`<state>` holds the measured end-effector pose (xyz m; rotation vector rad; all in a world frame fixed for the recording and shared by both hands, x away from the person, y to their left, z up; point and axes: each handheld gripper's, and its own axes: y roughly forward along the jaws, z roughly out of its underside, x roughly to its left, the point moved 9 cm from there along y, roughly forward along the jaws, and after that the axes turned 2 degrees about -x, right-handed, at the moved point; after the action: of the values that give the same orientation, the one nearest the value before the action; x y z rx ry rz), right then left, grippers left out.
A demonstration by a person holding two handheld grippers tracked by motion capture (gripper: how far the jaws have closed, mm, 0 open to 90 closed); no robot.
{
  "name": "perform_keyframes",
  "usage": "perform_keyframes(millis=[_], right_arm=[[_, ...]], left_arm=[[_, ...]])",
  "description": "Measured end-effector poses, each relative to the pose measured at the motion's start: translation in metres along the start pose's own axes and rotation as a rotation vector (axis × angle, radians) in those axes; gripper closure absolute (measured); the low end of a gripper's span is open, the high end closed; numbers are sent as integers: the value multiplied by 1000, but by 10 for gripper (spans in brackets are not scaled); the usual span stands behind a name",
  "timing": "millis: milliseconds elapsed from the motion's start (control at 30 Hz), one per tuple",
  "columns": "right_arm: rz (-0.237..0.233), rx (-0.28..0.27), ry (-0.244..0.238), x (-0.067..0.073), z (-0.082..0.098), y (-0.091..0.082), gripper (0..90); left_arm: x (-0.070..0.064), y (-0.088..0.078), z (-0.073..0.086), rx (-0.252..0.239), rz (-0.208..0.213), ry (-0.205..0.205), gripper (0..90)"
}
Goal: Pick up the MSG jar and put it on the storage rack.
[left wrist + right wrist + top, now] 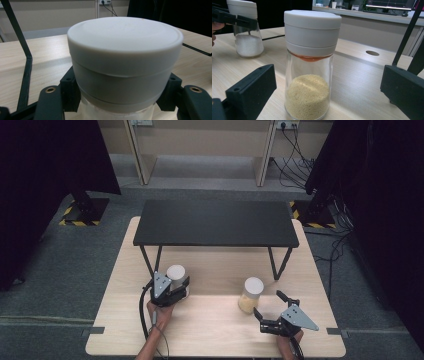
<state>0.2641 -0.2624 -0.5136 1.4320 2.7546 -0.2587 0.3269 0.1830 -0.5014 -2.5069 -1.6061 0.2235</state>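
The high view looks down from above; each gripper view looks level, close past its jaws at a jar; all share the wooden table (215, 320).

A clear glass jar with a white plastic lid (309, 65) is showing pale yellow grains; a second clear glass white-lidded jar (247, 30) is showing white powder. The light wooden table (215, 330) is carrying a matte black metal shelf (215, 222).

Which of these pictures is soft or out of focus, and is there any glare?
Left gripper view: white lid looms close and slightly soft. Right gripper view: grain jar sharp, background blurred. High view: even light, dim corners, no glare on the table.
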Motion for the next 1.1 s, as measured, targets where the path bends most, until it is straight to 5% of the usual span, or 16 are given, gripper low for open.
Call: perform_keyframes(millis=[433, 1100], right_arm=[[-1, -2, 0, 0, 0, 0, 1], [1, 3, -3, 1, 0, 0, 1]], left_arm=[[5, -14, -26, -2, 51, -28, 349], [13, -42, -91, 19, 145, 23, 350]])
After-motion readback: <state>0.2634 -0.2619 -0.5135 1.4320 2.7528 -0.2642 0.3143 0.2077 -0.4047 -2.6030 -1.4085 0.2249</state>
